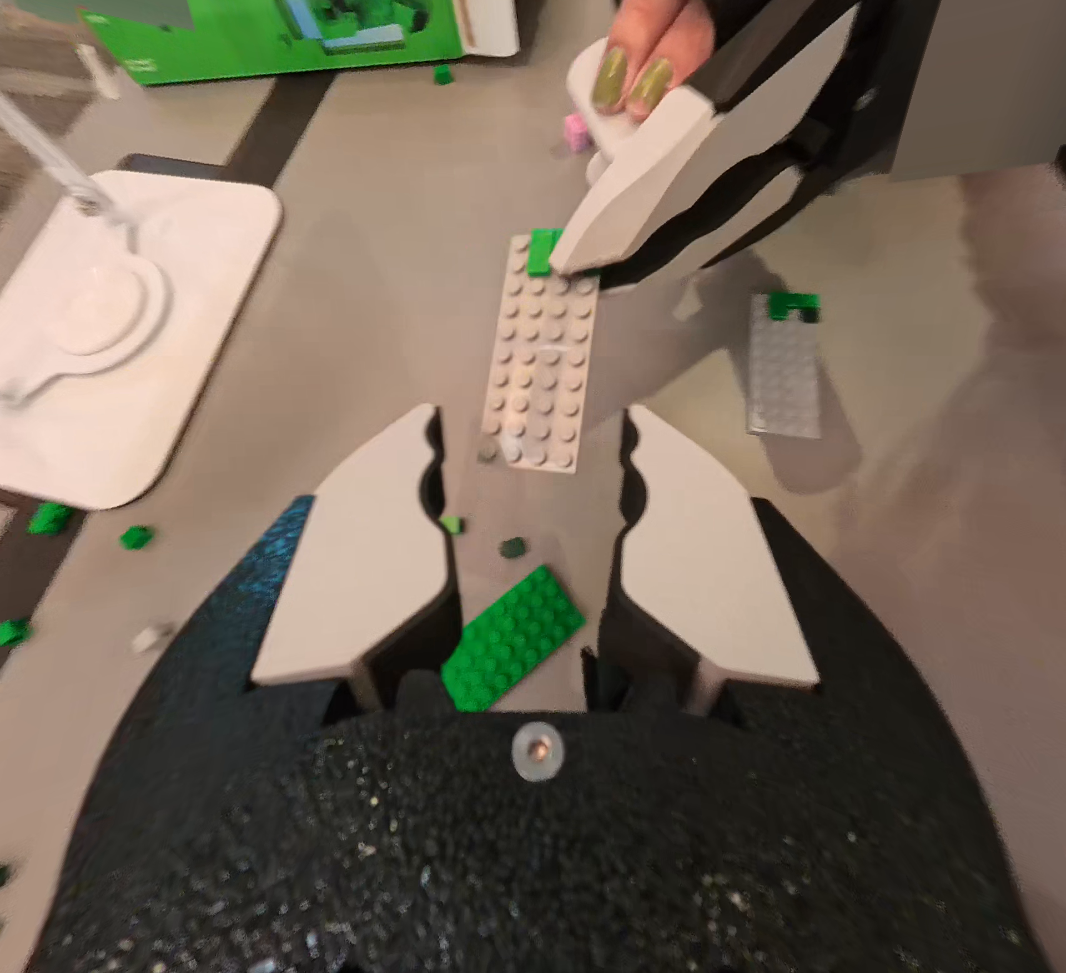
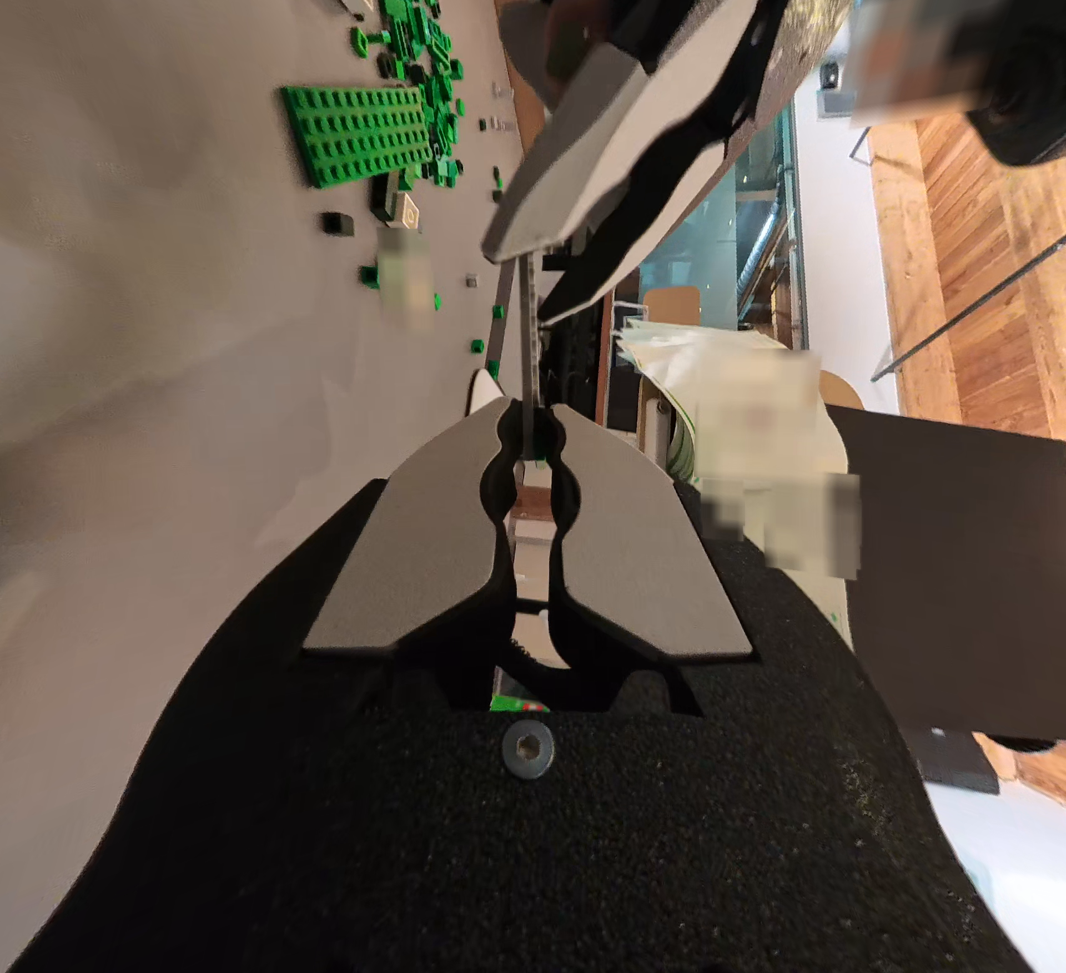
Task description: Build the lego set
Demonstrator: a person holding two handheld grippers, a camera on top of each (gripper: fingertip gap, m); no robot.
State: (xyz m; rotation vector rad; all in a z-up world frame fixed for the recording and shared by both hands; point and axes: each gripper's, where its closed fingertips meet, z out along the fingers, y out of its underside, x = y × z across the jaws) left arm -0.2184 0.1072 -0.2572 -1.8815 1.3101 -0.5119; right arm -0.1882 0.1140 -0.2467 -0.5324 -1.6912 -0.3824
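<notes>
Grey plate (image 1: 536,351) edge-clamped in right claw (image 2: 533,420), left claw (image 1: 533,415) agape.

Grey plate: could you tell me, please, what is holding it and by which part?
The right gripper holds the grey plate by its short end bearing the small green piece; the left gripper is open.

Grey bench (image 1: 375,265) carries scene. White stand base (image 1: 115,328) at left edge of left wrist view, clear post rising from it. Dark strip (image 1: 288,120) runs across bench beside base. Right wrist view: wood plank floor (image 2: 980,265) at right, glass partition (image 2: 715,253) behind, white plastic bag (image 2: 680,368) mid-right, black panel (image 2: 952,570) beside bag.
</notes>
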